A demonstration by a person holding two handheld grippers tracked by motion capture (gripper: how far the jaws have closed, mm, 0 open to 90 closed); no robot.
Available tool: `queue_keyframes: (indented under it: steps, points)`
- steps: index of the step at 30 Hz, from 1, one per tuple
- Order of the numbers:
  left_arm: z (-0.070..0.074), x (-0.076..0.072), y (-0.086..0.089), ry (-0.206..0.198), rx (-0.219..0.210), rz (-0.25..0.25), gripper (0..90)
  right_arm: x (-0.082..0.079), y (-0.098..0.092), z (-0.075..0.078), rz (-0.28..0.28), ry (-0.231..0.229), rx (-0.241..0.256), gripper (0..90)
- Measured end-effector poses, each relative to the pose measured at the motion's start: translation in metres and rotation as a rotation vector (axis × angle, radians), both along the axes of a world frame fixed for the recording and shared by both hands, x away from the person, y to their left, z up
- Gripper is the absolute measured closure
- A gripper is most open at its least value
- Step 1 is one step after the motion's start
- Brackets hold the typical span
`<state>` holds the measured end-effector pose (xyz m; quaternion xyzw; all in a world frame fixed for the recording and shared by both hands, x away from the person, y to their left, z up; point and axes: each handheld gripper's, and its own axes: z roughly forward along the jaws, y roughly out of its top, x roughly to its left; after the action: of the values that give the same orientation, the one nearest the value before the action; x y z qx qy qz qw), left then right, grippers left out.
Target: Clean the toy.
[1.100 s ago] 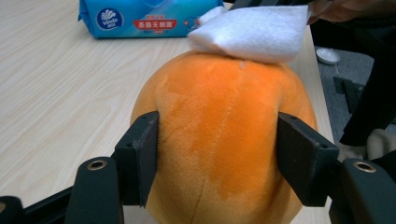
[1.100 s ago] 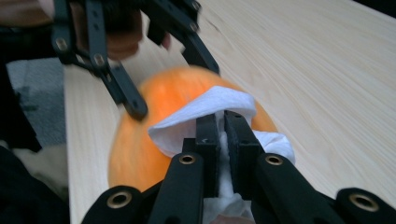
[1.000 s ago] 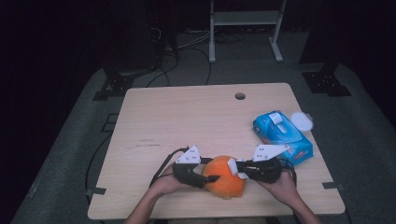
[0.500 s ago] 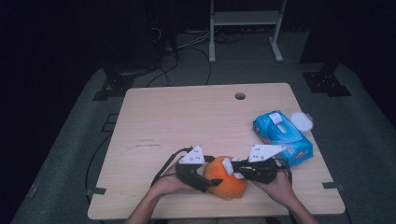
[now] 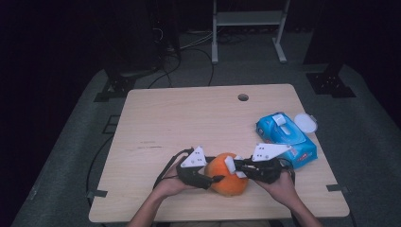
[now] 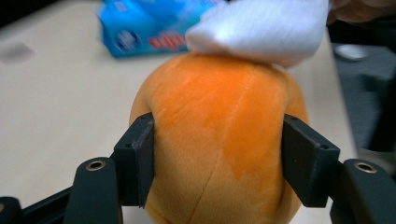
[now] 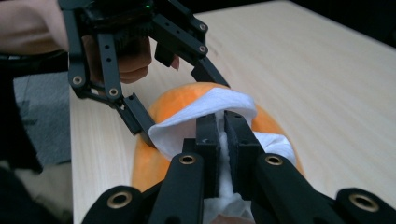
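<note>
Near the front edge of the wooden bench [image 5: 189,118], the left gripper [image 6: 217,161] clamped the orange plush [image 6: 219,140] between wide-set jaws while the right gripper [image 7: 223,140], jaws pinched shut on a white wipe [image 7: 205,109], pressed it against the plush, which might squirm loose under a hard rub.

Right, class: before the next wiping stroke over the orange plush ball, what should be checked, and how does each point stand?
1. Left gripper clamps the round orange plush ball on both sides: ok.
2. Right gripper pinches the folded white wipe: ok.
3. Wipe touches the ball's top: ok.
4. Ball rests on the light wooden table: ok.
5. Blue wipe packet lies clear of both grippers: ok.
6. Ball's underside clean: cannot tell.
</note>
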<state>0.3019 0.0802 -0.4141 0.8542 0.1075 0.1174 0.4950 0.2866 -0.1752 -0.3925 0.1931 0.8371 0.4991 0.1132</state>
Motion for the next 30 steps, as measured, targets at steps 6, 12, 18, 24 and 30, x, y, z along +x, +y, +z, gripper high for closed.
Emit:
queue_keyframes:
  steps: [6, 12, 18, 24, 30]
  points:
    - [0.004, 0.0, 0.004, -0.007, -0.01, 0.019, 29.4, 0.004, 0.002, -0.001, -0.021, -0.008, 0.005, 84.0]
    - [-0.001, 0.01, 0.012, 0.091, -0.071, 0.058, 20.1, 0.011, -0.003, -0.016, -0.036, 0.03, -0.04, 84.0]
    - [-0.002, 0.004, 0.006, 0.051, -0.067, 0.032, 27.3, 0.006, -0.001, -0.011, -0.031, 0.016, -0.017, 83.9]
    - [0.001, -0.006, -0.007, 0.004, -0.043, -0.006, 26.9, 0.001, 0.004, 0.001, 0.0, -0.016, 0.007, 84.0]
    - [0.002, 0.004, 0.002, 0.072, -0.057, 0.042, 12.2, 0.003, 0.002, -0.006, -0.001, 0.004, -0.022, 84.3]
